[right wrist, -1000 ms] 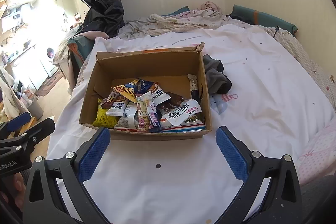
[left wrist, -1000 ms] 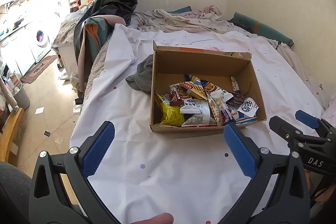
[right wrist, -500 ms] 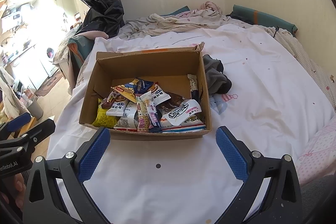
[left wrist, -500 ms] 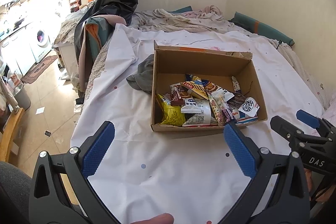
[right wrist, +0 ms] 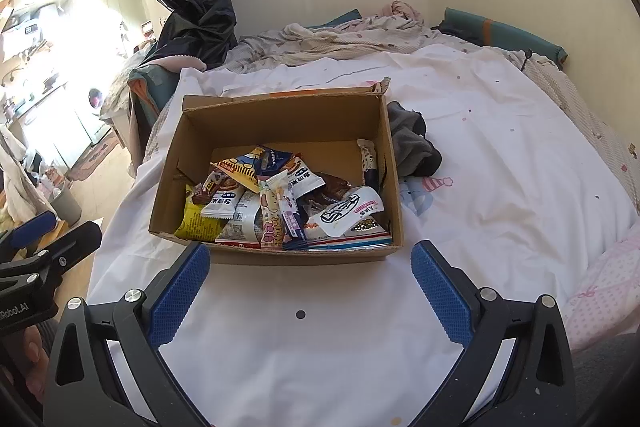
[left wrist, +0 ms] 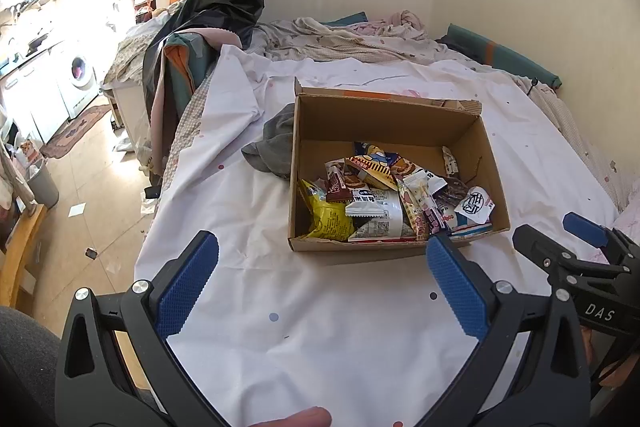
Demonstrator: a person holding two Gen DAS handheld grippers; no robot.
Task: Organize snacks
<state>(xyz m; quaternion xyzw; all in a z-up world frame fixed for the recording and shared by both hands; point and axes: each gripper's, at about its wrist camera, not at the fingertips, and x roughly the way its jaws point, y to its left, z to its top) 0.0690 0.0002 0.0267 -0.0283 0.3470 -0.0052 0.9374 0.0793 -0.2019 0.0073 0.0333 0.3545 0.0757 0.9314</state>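
A: Cardboard box (right wrist: 276,251) sits open on the white sheet (right wrist: 320,347), snack packets (right wrist: 280,203) heaped against its near wall.

B: And the grippers?

A: Left gripper (left wrist: 320,283) and right gripper (right wrist: 310,287) hover short of that near wall, both spread wide, holding nothing. Bare sheet lies between them and the box; a grey cloth (right wrist: 412,147) touches its far right side.
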